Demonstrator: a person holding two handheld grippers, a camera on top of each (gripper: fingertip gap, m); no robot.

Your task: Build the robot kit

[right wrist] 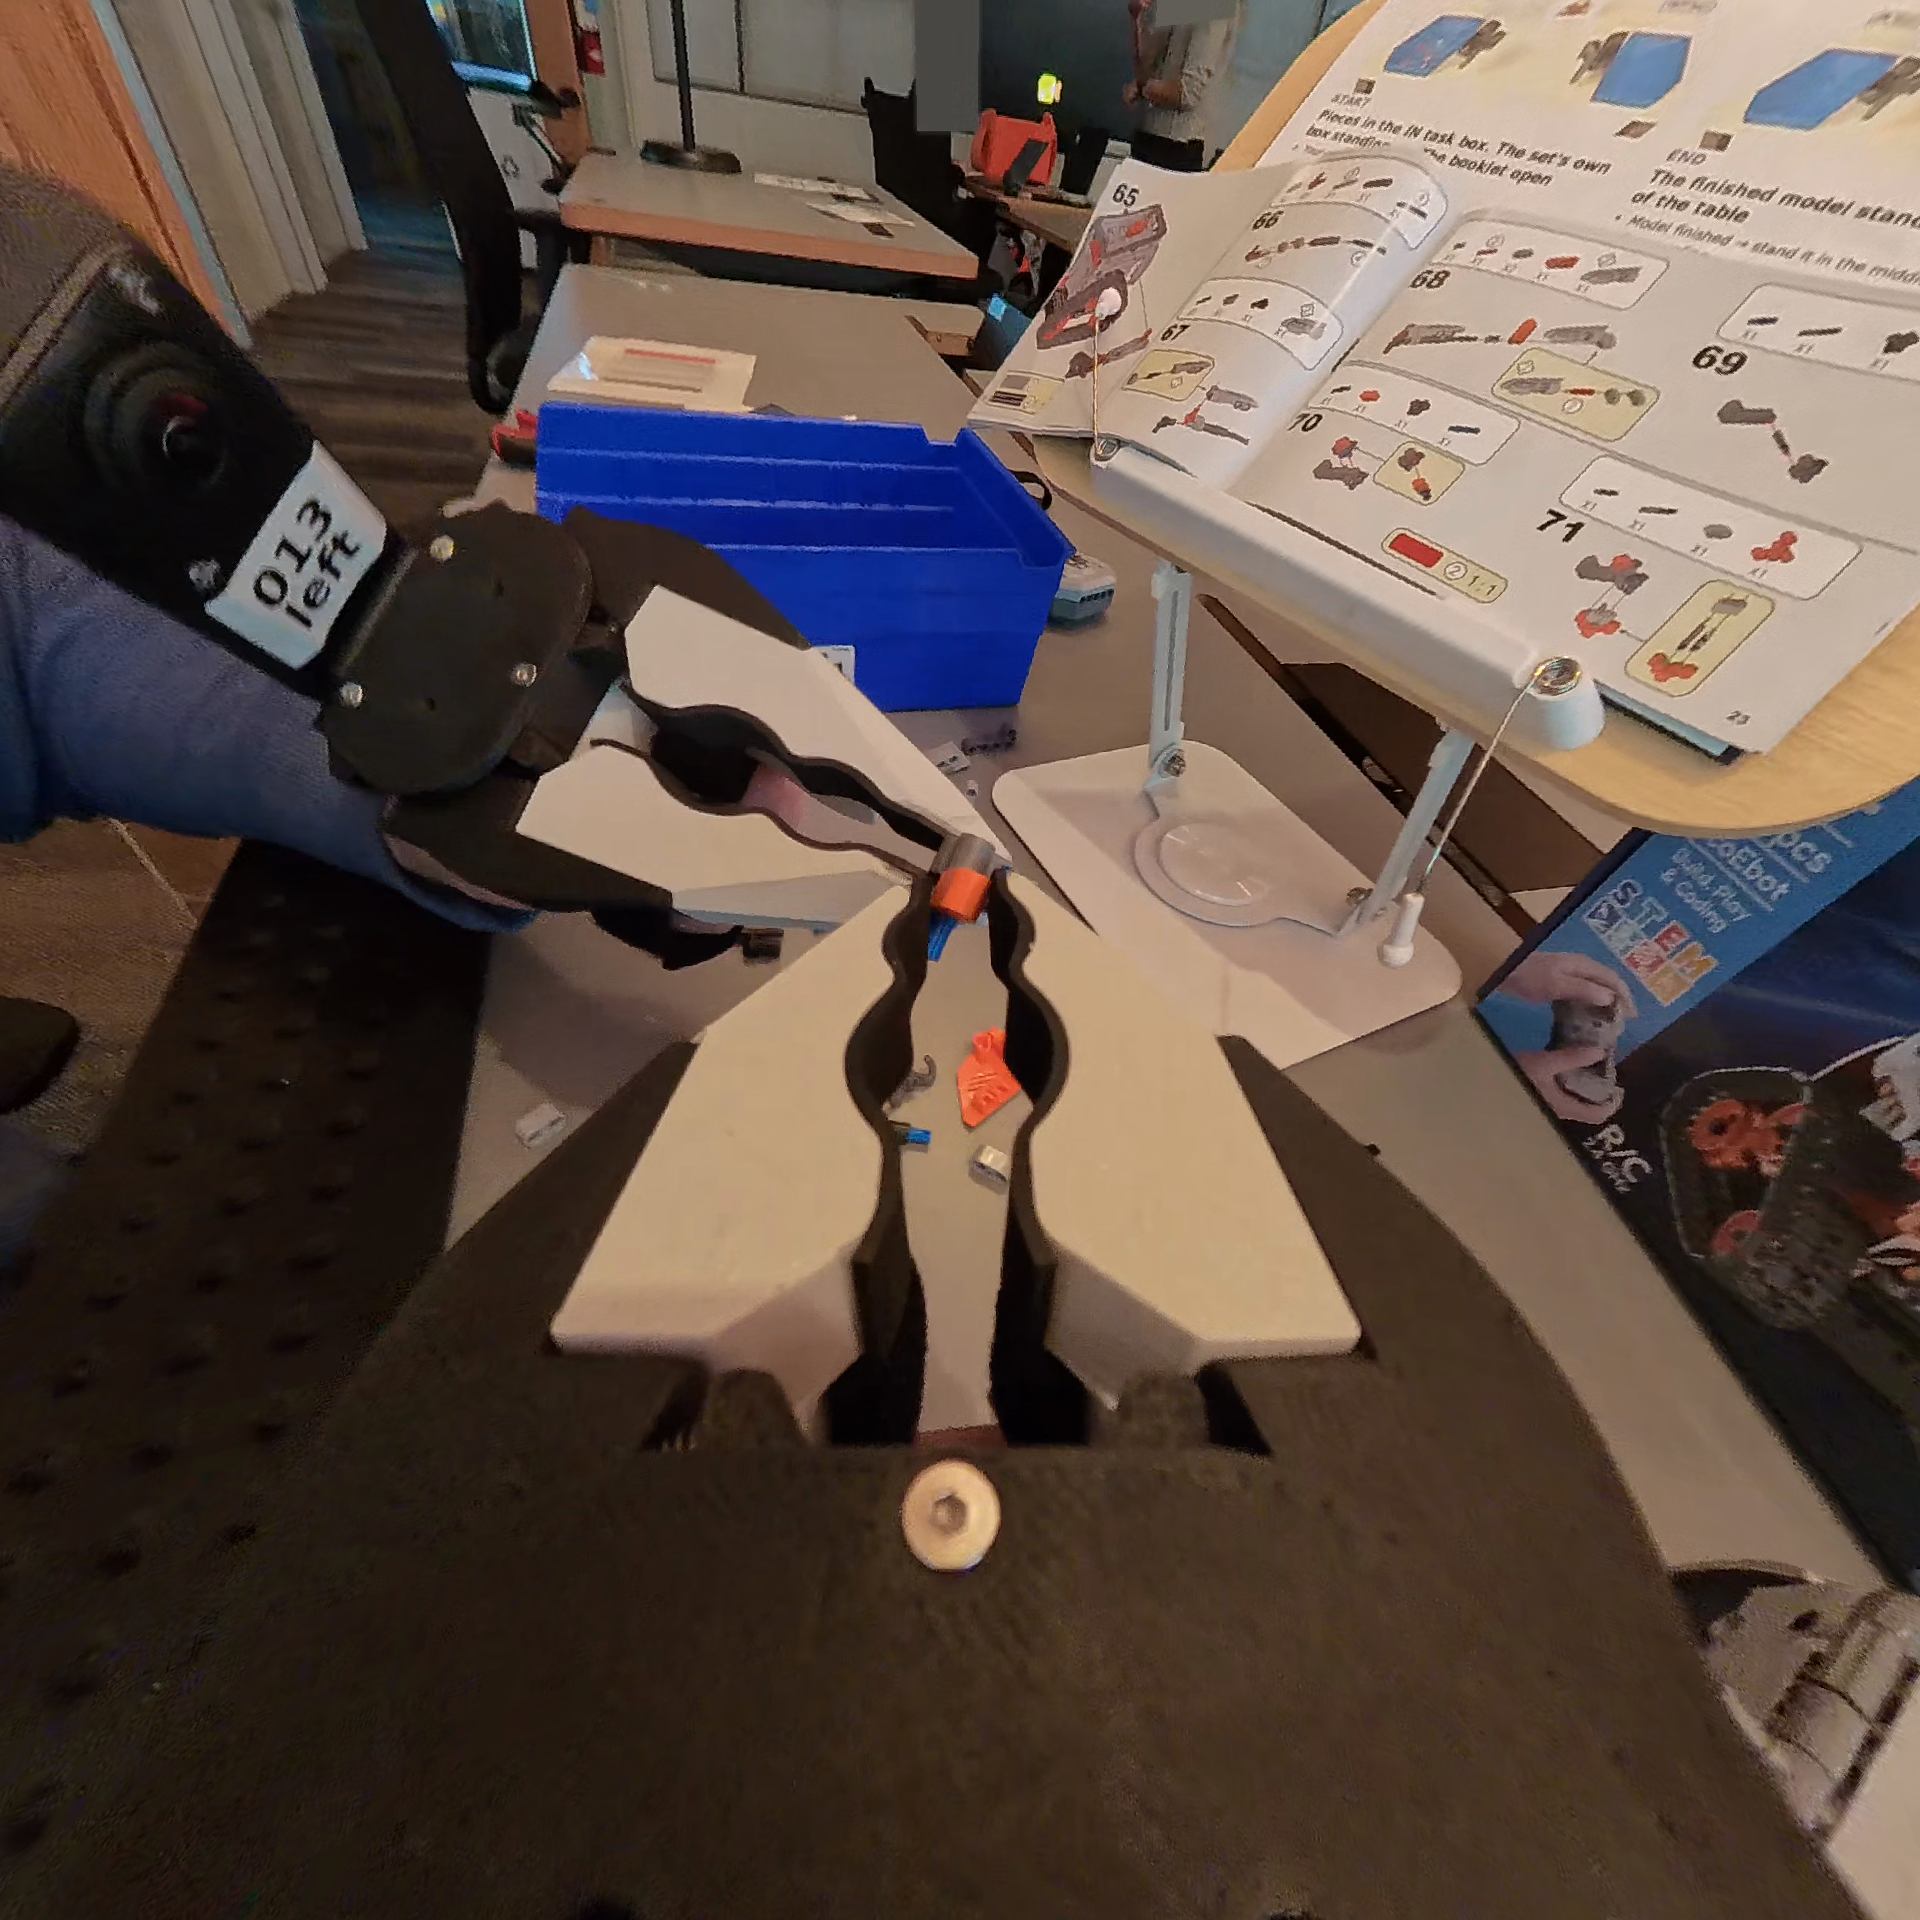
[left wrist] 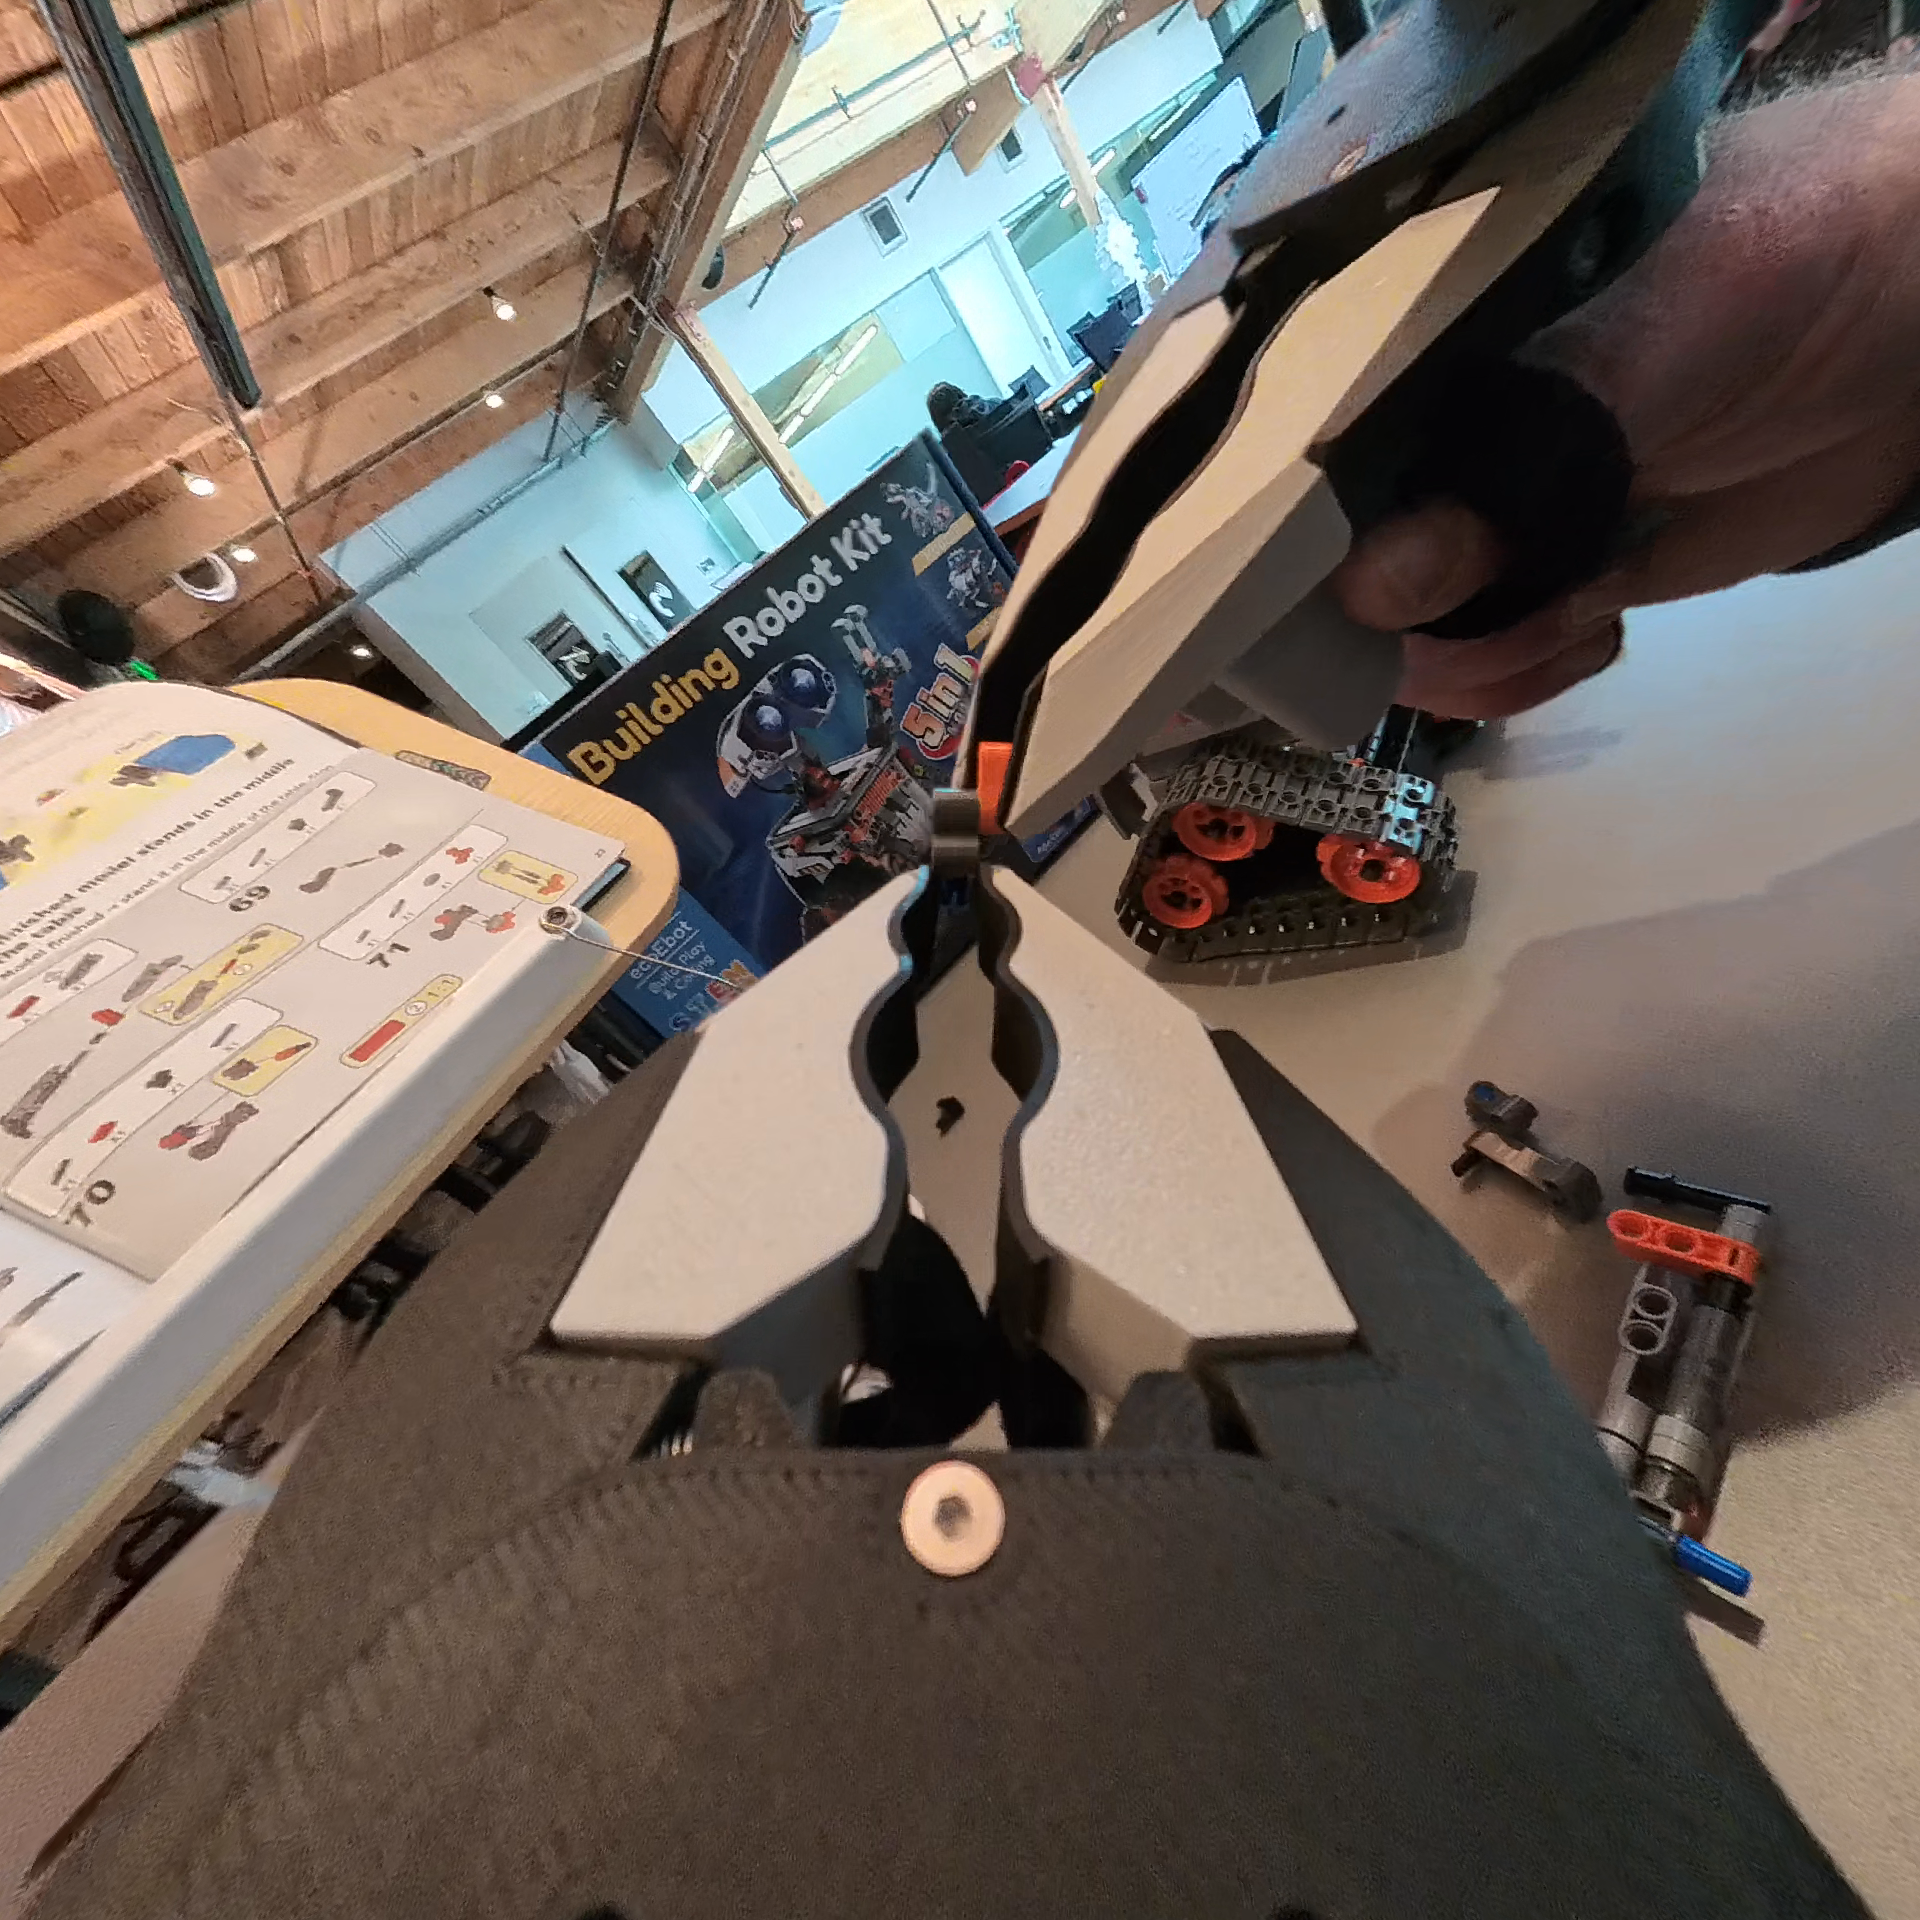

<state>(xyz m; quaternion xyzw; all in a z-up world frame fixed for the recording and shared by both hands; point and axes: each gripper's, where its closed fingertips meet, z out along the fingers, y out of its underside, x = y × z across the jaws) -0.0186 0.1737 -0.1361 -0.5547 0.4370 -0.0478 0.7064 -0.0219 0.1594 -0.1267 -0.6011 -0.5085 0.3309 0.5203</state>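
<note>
My left gripper [left wrist: 956, 885] is shut on a small grey connector [left wrist: 956, 831], held up above the table. My right gripper [left wrist: 989, 805] comes in from the upper right, held by a hand [left wrist: 1662, 416], and its tips meet the left one's. In the right wrist view, my right gripper [right wrist: 958, 896] is shut on an orange bush [right wrist: 956, 891] with a blue pin [right wrist: 940, 935] sticking out below it. The orange bush [left wrist: 992, 771] sits against the grey connector [right wrist: 971, 852], which the left gripper [right wrist: 951, 836] holds from the left.
A tracked model with orange wheels [left wrist: 1288, 862] stands on the grey table [left wrist: 1714, 935]. Loose parts [left wrist: 1683, 1340] [right wrist: 985, 1081] lie around. An instruction booklet [right wrist: 1507, 395] rests on a white stand [right wrist: 1226, 862]. A blue bin [right wrist: 810, 540] and the kit box [left wrist: 790, 790] stand behind. My two grippers' fingertips are within a few centimetres of each other.
</note>
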